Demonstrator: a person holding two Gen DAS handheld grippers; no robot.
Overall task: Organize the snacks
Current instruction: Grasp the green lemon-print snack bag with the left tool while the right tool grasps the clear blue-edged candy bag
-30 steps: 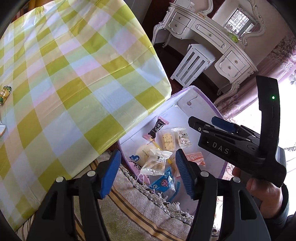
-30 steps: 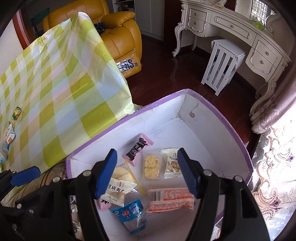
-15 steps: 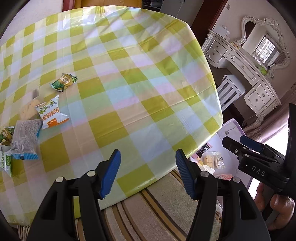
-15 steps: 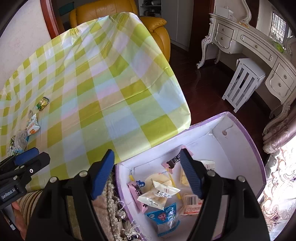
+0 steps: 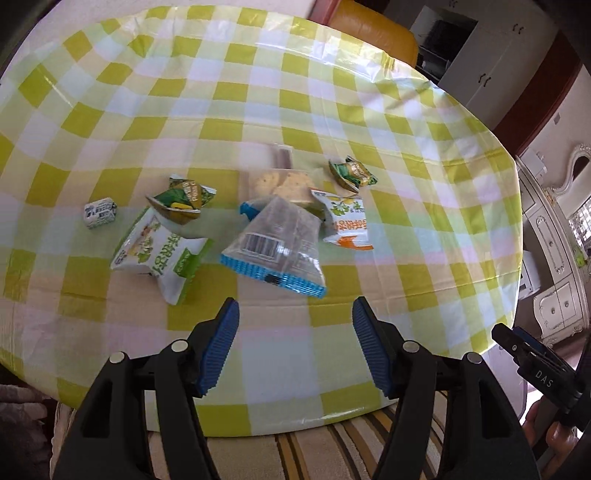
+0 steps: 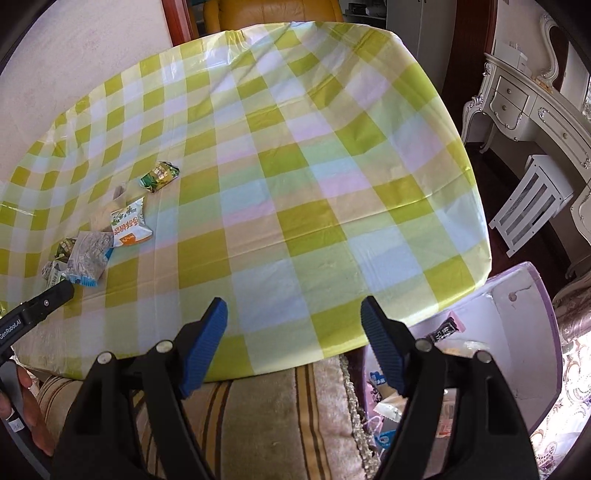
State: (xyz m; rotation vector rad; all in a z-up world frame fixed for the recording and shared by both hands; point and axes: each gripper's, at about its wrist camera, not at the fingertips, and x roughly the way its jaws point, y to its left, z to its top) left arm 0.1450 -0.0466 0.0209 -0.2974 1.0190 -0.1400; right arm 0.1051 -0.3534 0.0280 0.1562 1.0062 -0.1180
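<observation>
1. The left gripper (image 5: 295, 339) hangs over the near edge of the checked tablecloth (image 5: 332, 110), its blue pads spread apart with nothing between them; its jaws have just been opening wider.
2. The right gripper (image 6: 293, 345) hangs over the same near edge, further toward the table's right end, jaws parted and empty; they too have just been opening.
3. Below the table's near edge lies a striped rug (image 6: 280, 424).
4. Beside the rug, off the table's right corner, stands a lilac-rimmed white box (image 6: 532, 332) holding several wrapped snacks, among them a black-and-pink bar (image 6: 445, 331).
5. On the table just beyond the left gripper lies a clear pouch with blue crimped ends (image 5: 275, 243), tilted, barcode side up.
6. To the pouch's left rests a white and green packet (image 5: 159, 254), well short of touching the gripper.
7. Behind that packet sits a crumpled green and yellow wrapper (image 5: 181, 201), and further left a small white wrapped sweet (image 5: 99, 212).
8. To the pouch's right, touching it, lies a white and orange packet (image 5: 345, 223).
9. Behind the pouch, a clear pack of pale crackers (image 5: 282, 184) lies partly under it.
10. Beyond the orange packet is another green and gold wrapper (image 5: 352, 173).
11. Past the table's far edge stands a yellow leather armchair (image 6: 273, 11).
12. Off to the table's right, against the wall, is a white carved dressing table (image 6: 535, 107) with a slatted white stool (image 6: 532, 206) in front.
</observation>
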